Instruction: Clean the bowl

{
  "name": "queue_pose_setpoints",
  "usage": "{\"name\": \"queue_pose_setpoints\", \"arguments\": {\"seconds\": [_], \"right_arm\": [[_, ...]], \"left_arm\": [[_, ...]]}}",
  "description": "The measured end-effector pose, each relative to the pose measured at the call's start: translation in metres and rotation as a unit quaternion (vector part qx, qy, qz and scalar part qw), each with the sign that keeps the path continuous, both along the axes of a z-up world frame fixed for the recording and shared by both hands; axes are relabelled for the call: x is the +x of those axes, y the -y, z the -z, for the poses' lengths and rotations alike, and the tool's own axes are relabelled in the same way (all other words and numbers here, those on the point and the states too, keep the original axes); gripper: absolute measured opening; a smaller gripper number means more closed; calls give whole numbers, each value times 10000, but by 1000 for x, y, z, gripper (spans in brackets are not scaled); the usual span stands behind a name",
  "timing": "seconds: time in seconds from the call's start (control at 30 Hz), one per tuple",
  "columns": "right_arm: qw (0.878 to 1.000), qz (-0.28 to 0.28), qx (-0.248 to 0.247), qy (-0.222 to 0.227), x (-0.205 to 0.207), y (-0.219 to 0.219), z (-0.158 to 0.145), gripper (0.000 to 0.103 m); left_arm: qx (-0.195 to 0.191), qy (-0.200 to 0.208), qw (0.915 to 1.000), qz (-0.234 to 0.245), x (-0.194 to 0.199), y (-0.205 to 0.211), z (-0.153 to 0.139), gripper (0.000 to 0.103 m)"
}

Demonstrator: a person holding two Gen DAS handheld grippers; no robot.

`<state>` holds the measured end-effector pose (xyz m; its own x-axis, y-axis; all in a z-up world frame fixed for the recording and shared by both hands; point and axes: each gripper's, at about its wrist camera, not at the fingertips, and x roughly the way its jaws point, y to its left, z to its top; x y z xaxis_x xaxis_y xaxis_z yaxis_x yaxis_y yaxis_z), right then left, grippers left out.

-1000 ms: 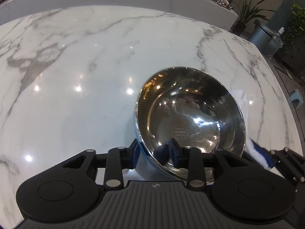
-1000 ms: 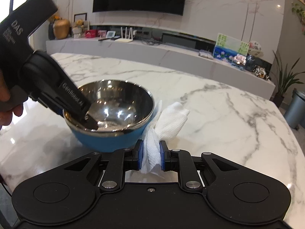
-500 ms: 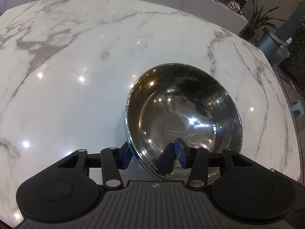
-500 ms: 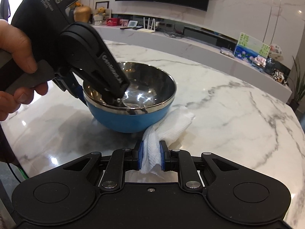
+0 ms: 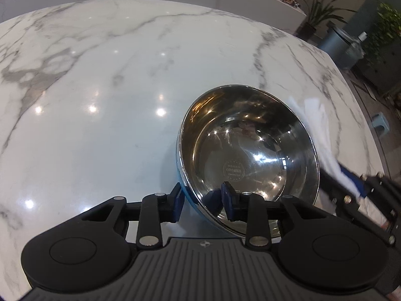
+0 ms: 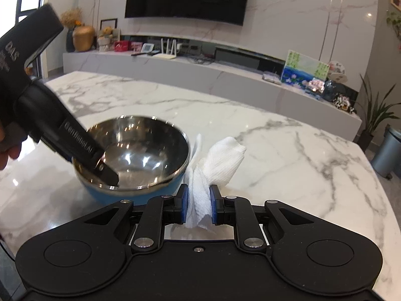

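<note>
A steel bowl (image 5: 248,155) with a blue outside (image 6: 110,193) rests on the white marble table (image 5: 100,87). My left gripper (image 5: 201,199) straddles its near rim, one pad on the blue outer wall and the other inside on the steel. Its jaws are closing on that wall. In the right wrist view the left gripper (image 6: 107,173) reaches down into the bowl from the left, with a hand behind it. My right gripper (image 6: 198,198) is shut on a crumpled white paper towel (image 6: 220,160) just right of the bowl, outside its rim. The towel (image 5: 318,130) also shows beside the bowl's right edge.
The marble table (image 6: 288,150) stretches wide to the right and behind the bowl. A long low counter (image 6: 225,75) with boxes and a picture runs behind it. A grey bin (image 6: 387,150) and a plant (image 6: 376,115) stand off the table's right end.
The left jaws have narrowed on the bowl's rim. The right gripper has shifted with the towel, which now shows again beside the bowl's right rim in the left wrist view.
</note>
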<state>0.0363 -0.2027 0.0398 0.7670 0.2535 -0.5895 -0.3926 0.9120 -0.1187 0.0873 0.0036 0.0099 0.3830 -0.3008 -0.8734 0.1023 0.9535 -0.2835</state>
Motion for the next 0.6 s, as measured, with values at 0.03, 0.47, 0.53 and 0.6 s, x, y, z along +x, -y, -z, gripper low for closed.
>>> {"name": "queue_pose_setpoints", "arguments": {"seconds": [0.03,0.47,0.53,0.6], "right_arm": [[10000,-6,5,13,0,1,-1,16],[9995,-200,-18,-224,-9,-9,10,16],[9991,-284,-36,-319,-12,-13,13,16],[9982,-418,-66,-433,-16,-18,18,16]], "left_arm": [[2,3,10000,-4,0,0,0,30],[-100,-86,9995,-299,-5,1,1,49],[-50,-110,9992,-380,-6,0,0,50],[-21,-127,9989,-458,-7,-3,0,51]]}}
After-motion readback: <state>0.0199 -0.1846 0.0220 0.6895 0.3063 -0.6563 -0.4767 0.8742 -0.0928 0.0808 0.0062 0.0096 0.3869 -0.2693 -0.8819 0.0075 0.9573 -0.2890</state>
